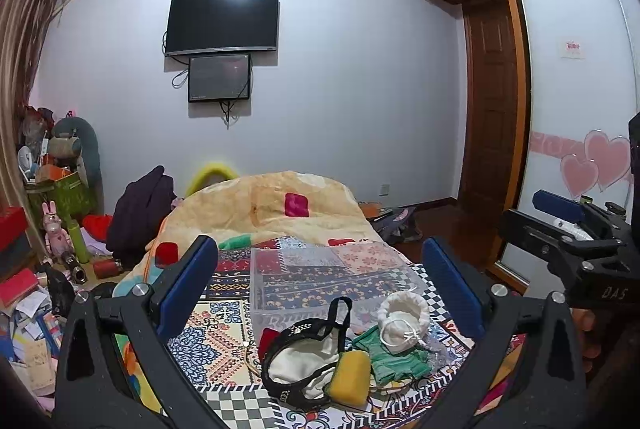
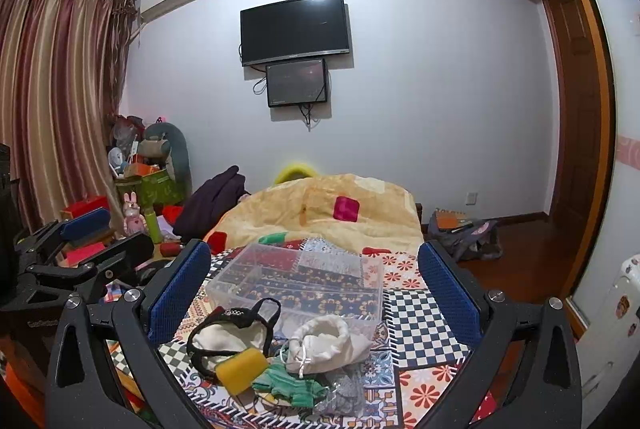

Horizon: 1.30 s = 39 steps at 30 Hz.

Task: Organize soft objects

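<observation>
While both claws hang over the bed, neither holds anything: left claw [image 1: 320, 293] has its blue ribbed pads spread wide, right claw [image 2: 316, 293] likewise, pads dimpled blue rubber on black frames. Soft items sit bunched on the patchwork bedspread [image 2: 424, 313], a flat printed fabric of checks and florals. In the right wrist view: black-trimmed white pouch [image 2: 228, 337] at 9 o'clock of the pile, limp, strap looped up; yellow sponge [image 2: 241, 369], a rounded porous block, touching its lower edge; green knit cloth [image 2: 296, 387] crumpled at 6 o'clock; white drawstring bag [image 2: 328, 343], soft cotton with mouth open, at 3 o'clock, lying against the cloth. Clear plastic box [image 2: 296, 281], rigid, rectangular, no lid on it, stands just beyond the pile at 12 o'clock. Crinkled clear wrap [image 2: 344, 395] lies beside the cloth. Peach quilt [image 2: 320, 205] is heaped beyond the box.
</observation>
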{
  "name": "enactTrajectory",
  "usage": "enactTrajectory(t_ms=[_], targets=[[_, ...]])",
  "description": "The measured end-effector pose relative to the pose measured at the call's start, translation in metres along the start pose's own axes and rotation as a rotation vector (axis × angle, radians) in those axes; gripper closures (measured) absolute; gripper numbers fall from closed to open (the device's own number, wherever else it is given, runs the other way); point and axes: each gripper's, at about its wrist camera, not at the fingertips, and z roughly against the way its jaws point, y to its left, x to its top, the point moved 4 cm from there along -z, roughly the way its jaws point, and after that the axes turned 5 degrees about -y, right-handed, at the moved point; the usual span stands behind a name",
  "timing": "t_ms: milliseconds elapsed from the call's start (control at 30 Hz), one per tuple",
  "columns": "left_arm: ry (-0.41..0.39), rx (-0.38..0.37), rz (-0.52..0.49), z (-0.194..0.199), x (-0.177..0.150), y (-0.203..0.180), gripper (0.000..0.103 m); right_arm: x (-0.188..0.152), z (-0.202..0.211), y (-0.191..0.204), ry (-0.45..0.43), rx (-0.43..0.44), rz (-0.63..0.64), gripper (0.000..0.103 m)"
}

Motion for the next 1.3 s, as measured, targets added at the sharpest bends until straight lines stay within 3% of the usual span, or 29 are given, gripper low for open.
enactTrajectory(t_ms=[1300], targets=[[-0.025, 0.017, -0.006, 0.0059, 0.0011, -0.0018, 0.0, -0.004, 0.0012, -0.0004, -0.021, 0.009, -0.016, 0.0]])
